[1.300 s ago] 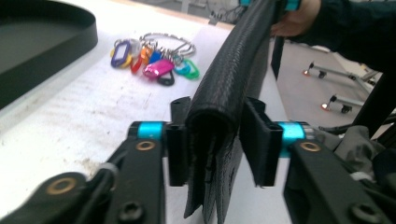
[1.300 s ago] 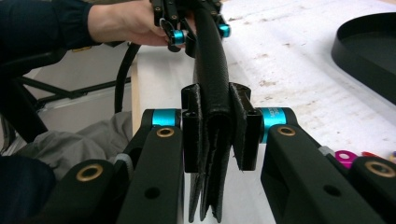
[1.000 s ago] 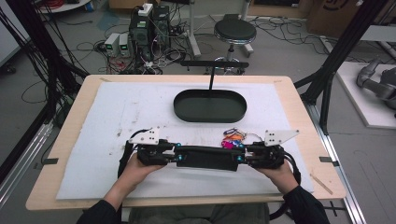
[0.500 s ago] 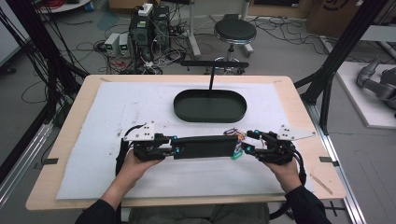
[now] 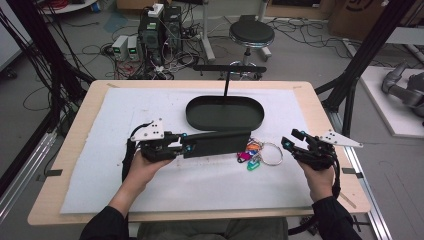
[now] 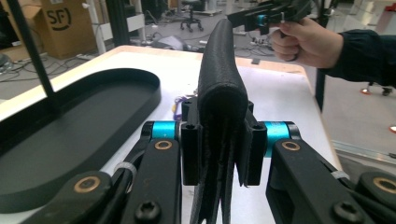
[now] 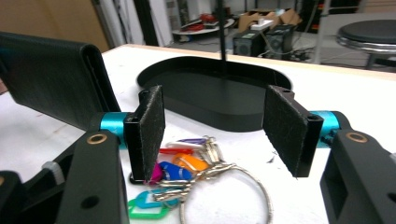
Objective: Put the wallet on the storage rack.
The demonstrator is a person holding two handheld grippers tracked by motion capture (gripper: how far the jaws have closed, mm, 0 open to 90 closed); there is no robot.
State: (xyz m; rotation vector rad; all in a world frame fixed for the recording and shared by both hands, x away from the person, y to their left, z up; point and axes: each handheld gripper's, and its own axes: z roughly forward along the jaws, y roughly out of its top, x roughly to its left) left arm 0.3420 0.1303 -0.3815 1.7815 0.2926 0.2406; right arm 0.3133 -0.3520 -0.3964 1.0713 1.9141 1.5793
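Left gripper [image 5: 186, 145] clamped on one end of the black wallet [image 5: 218, 143], long axis running left-right, held just above the white mat [image 5: 100, 170]. Right gripper [image 5: 291, 142], jaws just opened wide, empty, well right. Key bunch [image 5: 254, 152] lying between, nearer the right hand. Black tray [image 5: 225, 113] just beyond; cluttered lab behind.

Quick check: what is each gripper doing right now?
Left gripper: shut on the black case.
Right gripper: open, jaws just widened, nothing between the pads.

keys [image 5: 254, 151] and tray [image 5: 225, 113] crowd centre, open mat [image 5: 200, 185] nearer
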